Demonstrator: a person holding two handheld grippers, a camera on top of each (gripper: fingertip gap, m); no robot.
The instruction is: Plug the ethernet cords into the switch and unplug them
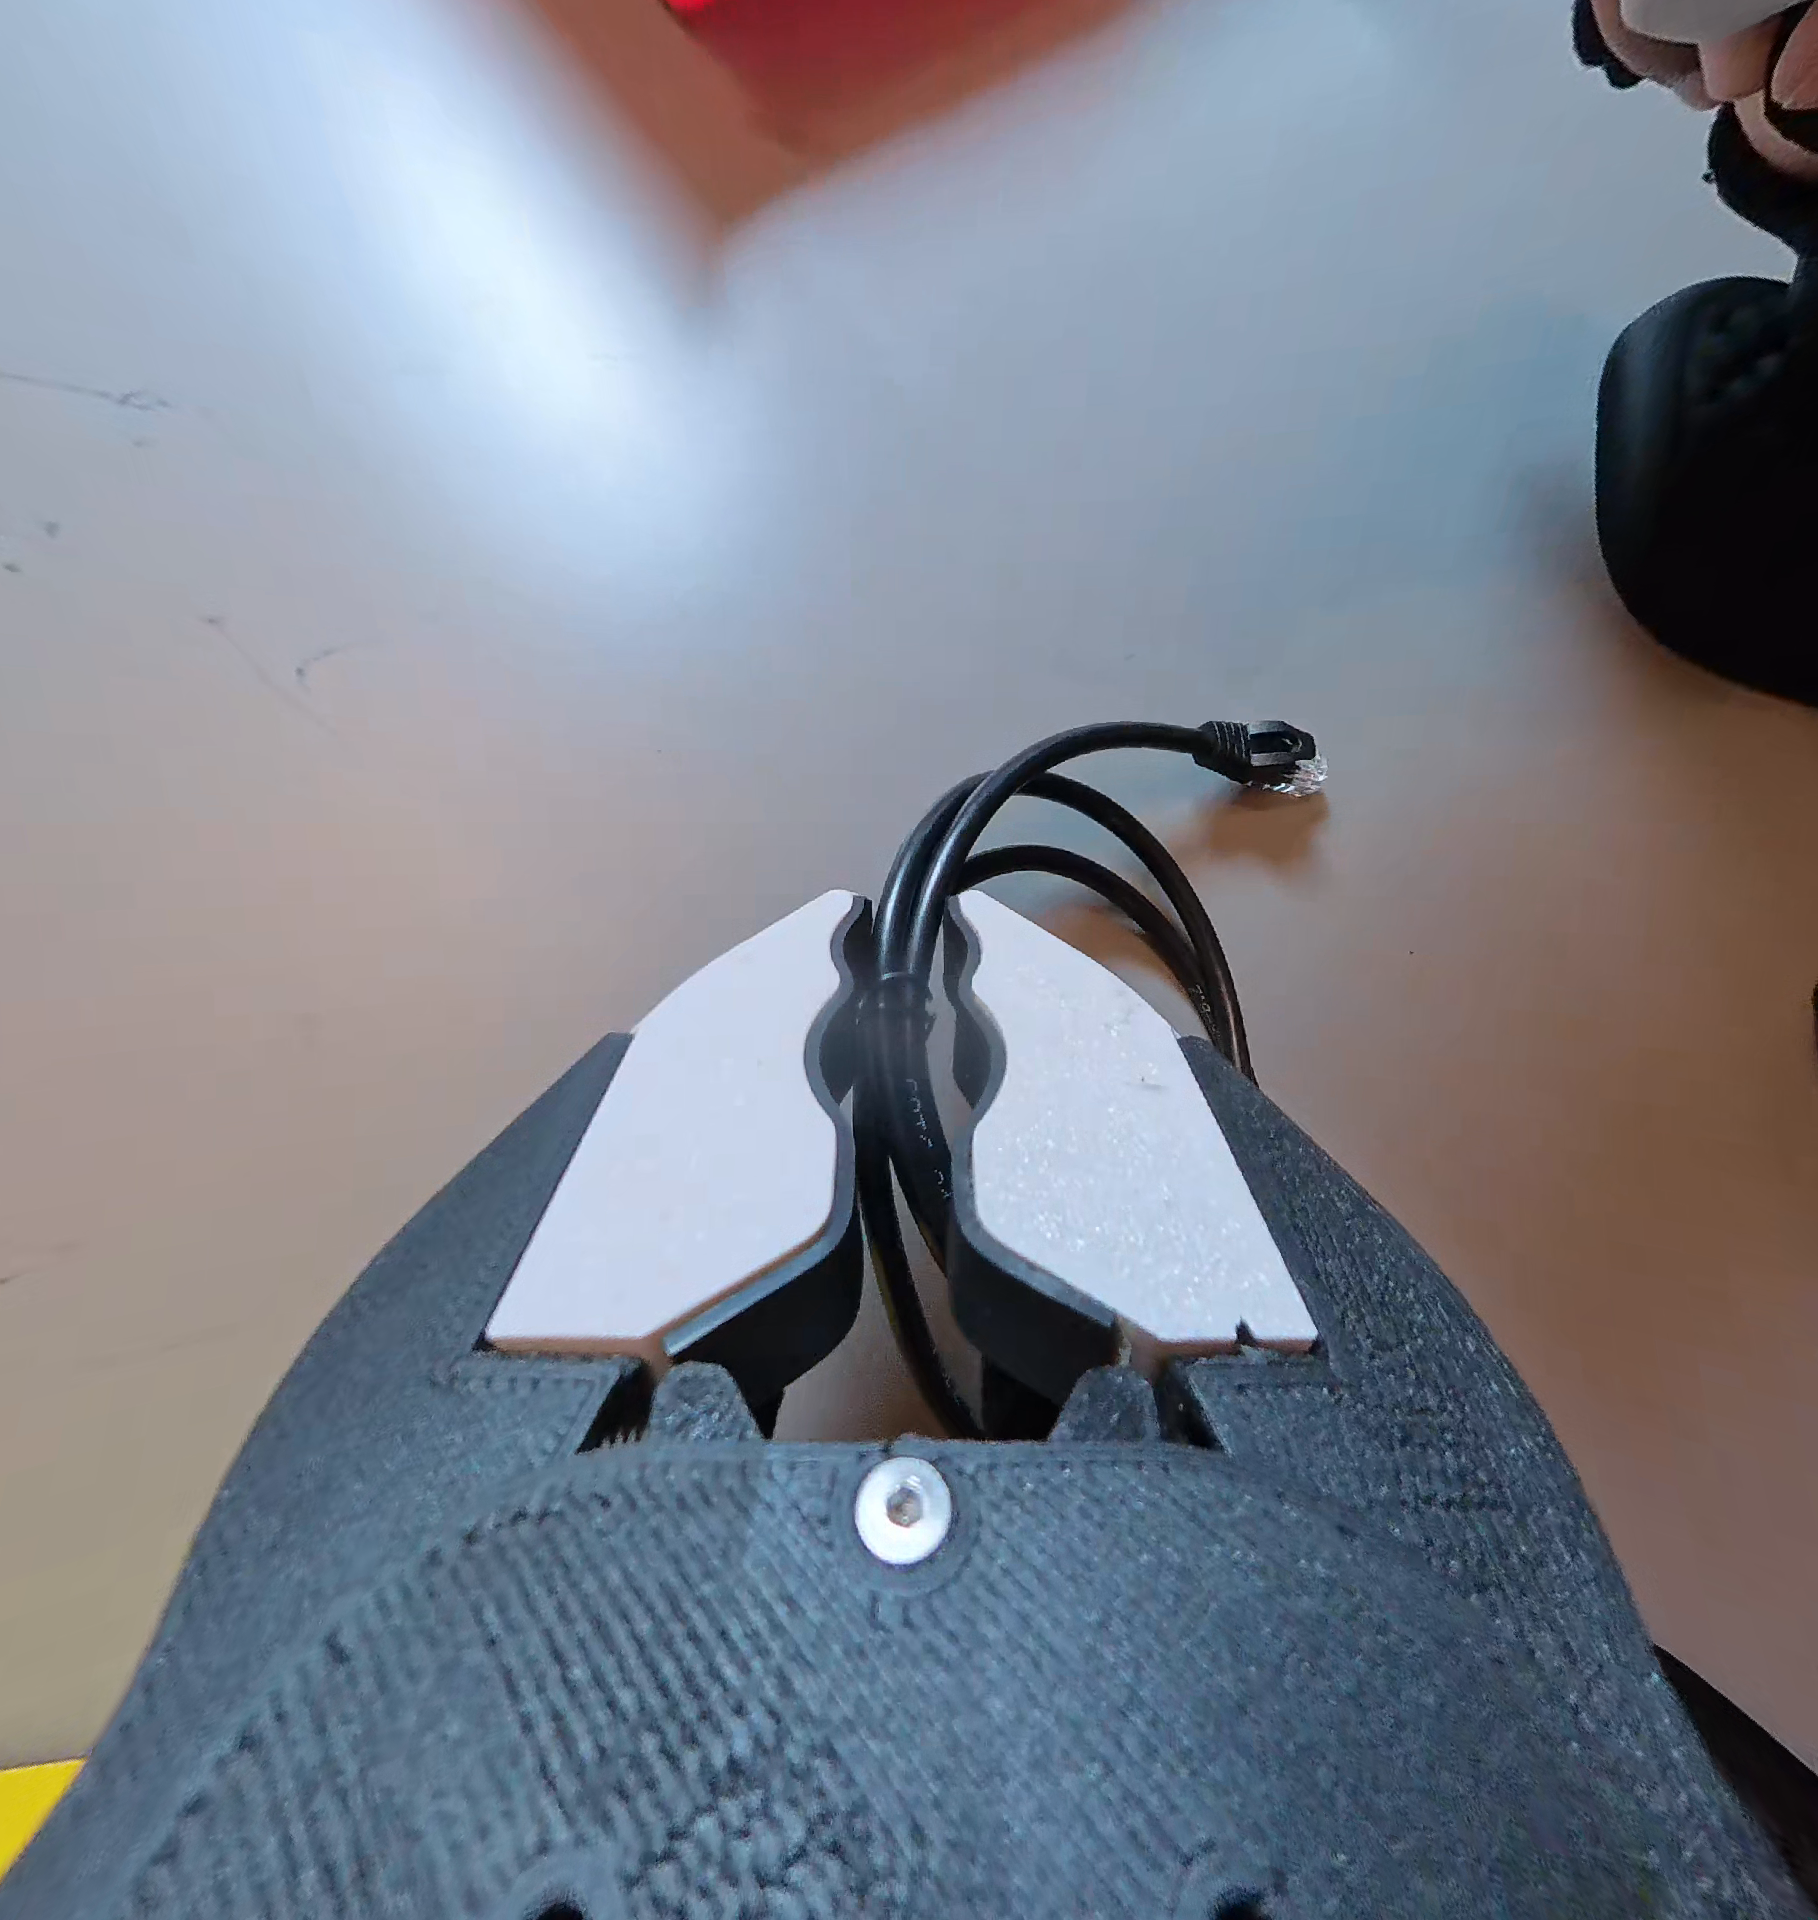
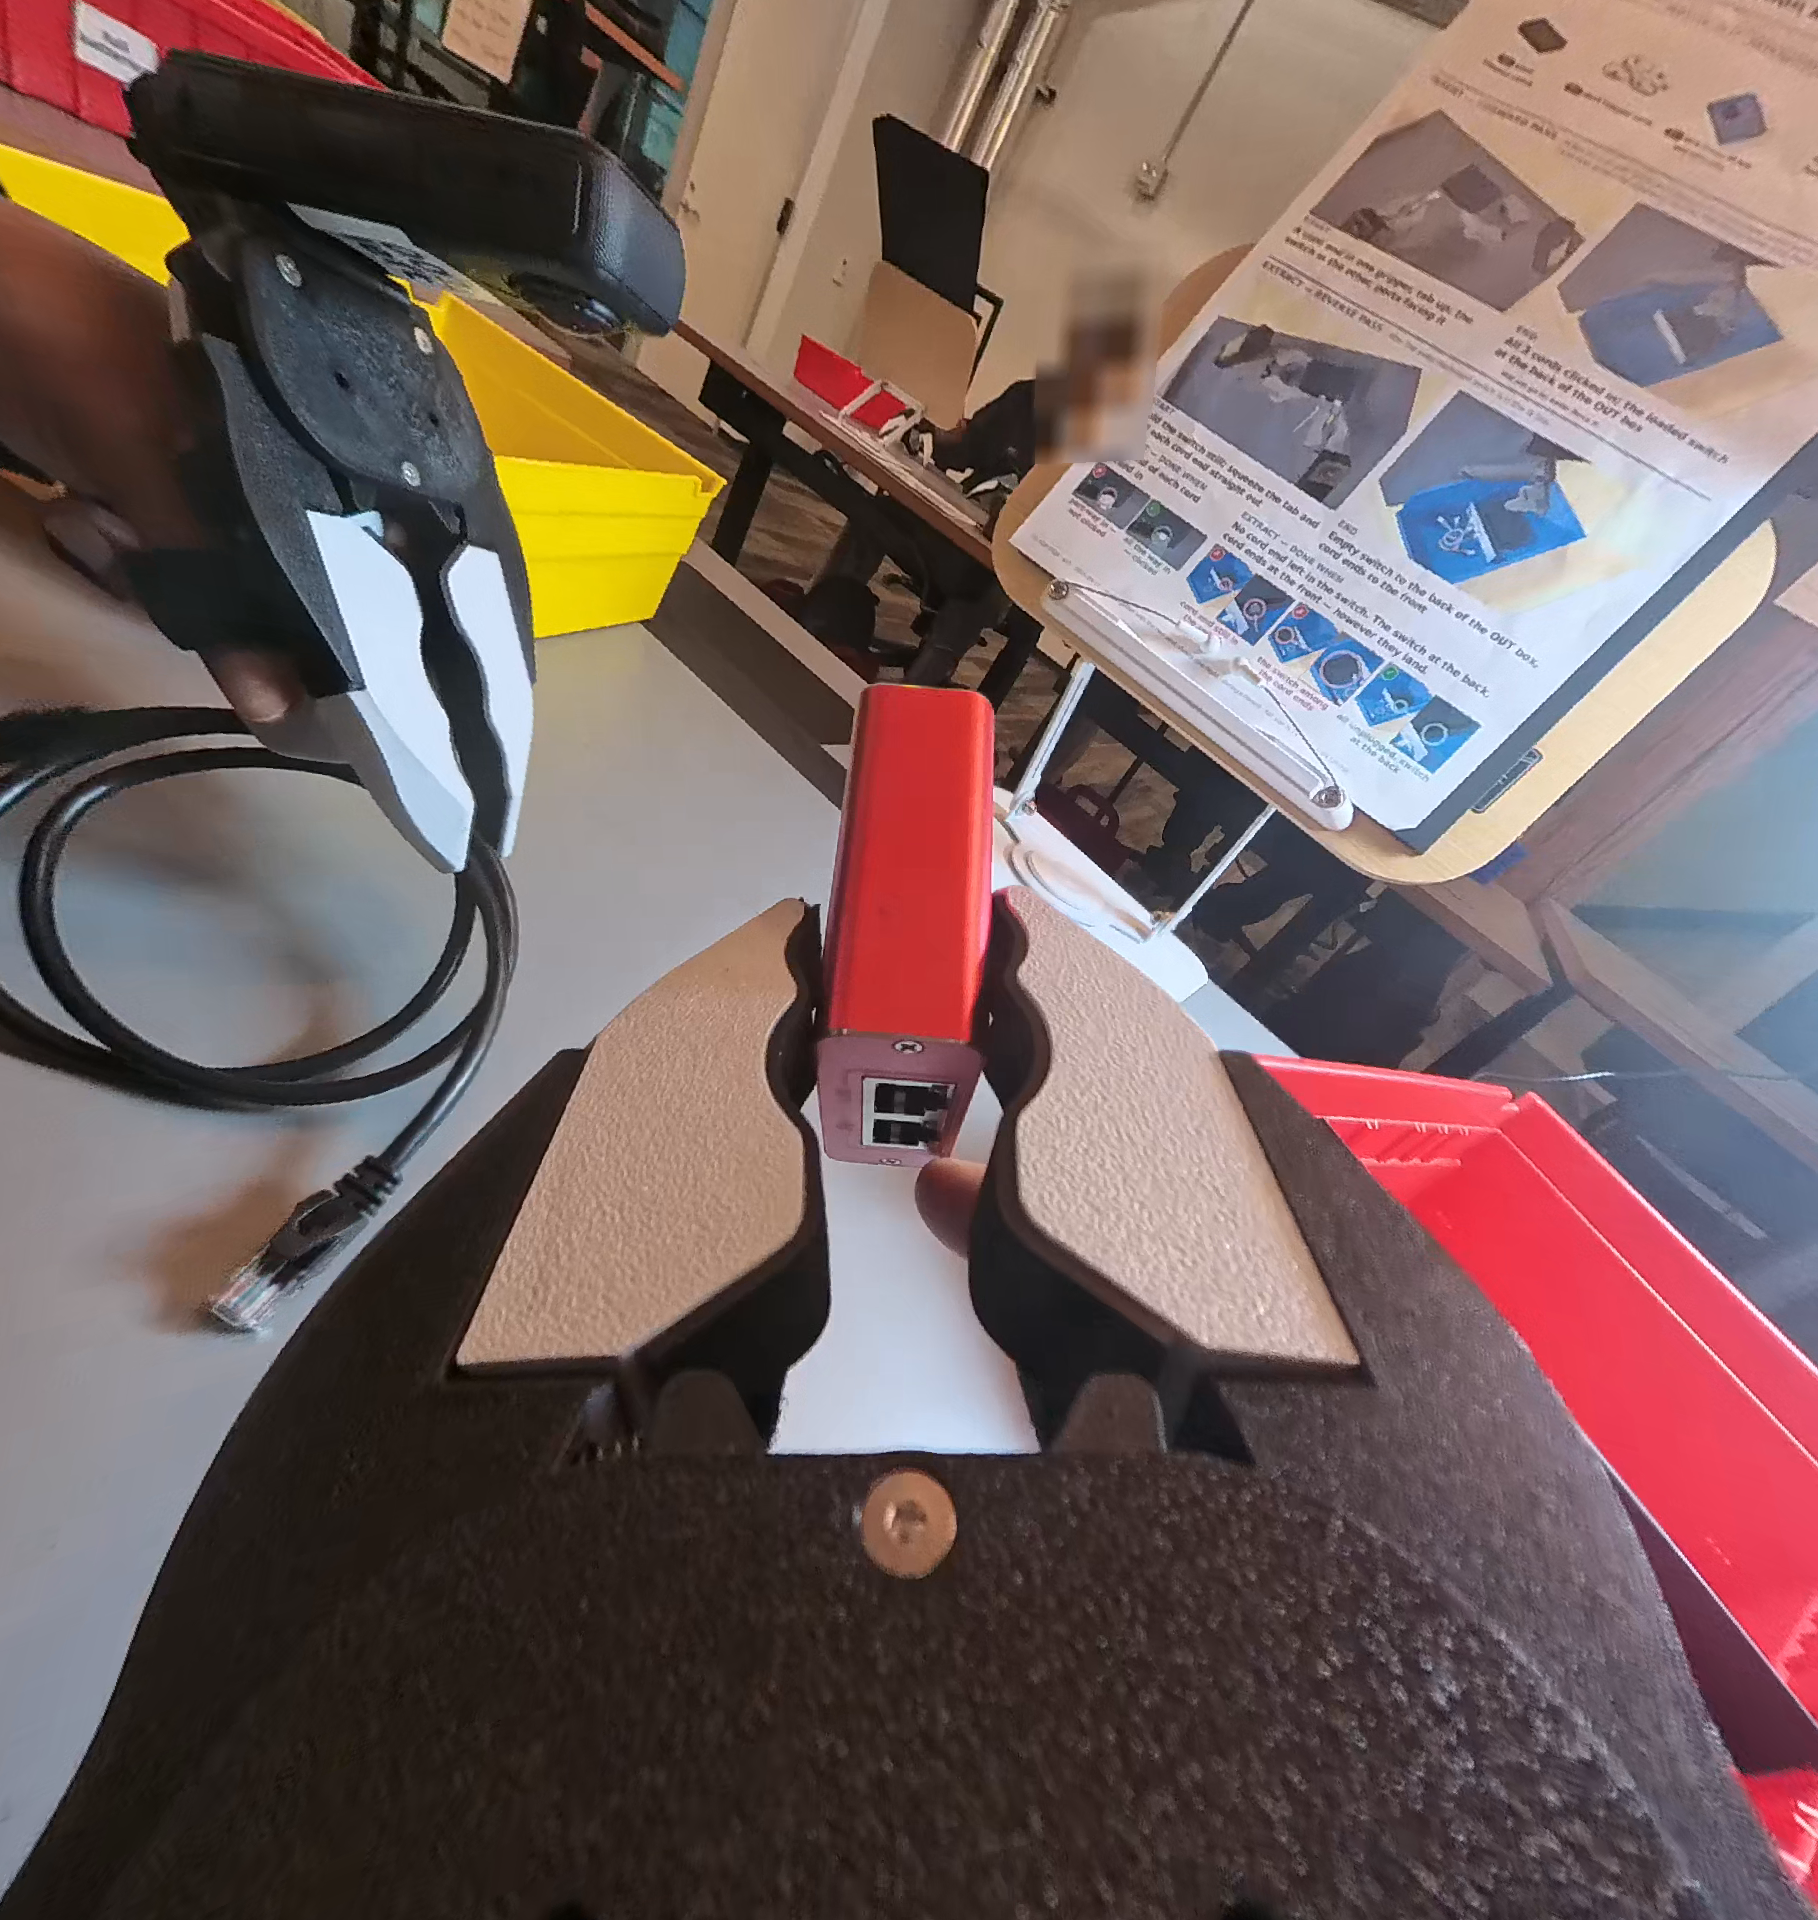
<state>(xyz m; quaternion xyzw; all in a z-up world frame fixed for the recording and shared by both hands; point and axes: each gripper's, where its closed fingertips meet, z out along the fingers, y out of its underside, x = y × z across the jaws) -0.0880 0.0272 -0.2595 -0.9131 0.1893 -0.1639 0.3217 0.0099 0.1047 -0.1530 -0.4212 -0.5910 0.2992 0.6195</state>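
Right tongs [image 2: 905, 997] pinch the red switch [image 2: 910, 883], its ports facing the camera.
Left tongs [image 1: 910, 935] are pressed together on a bundled black ethernet cord [image 1: 905, 1039]; its plug [image 1: 1269, 756] hangs free, seemingly just above the grey counter [image 1: 365, 623]. Yellow bin [image 2: 593, 488] sits behind.

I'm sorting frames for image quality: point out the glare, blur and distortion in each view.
Left wrist view: a broad white glare washes the table, the red shape at the top edge is blurred, while the black cord in the left tool is sharp. Right wrist view: the red switch is crisp, the cord's plug is smeared, and the wide lens tilts the background.
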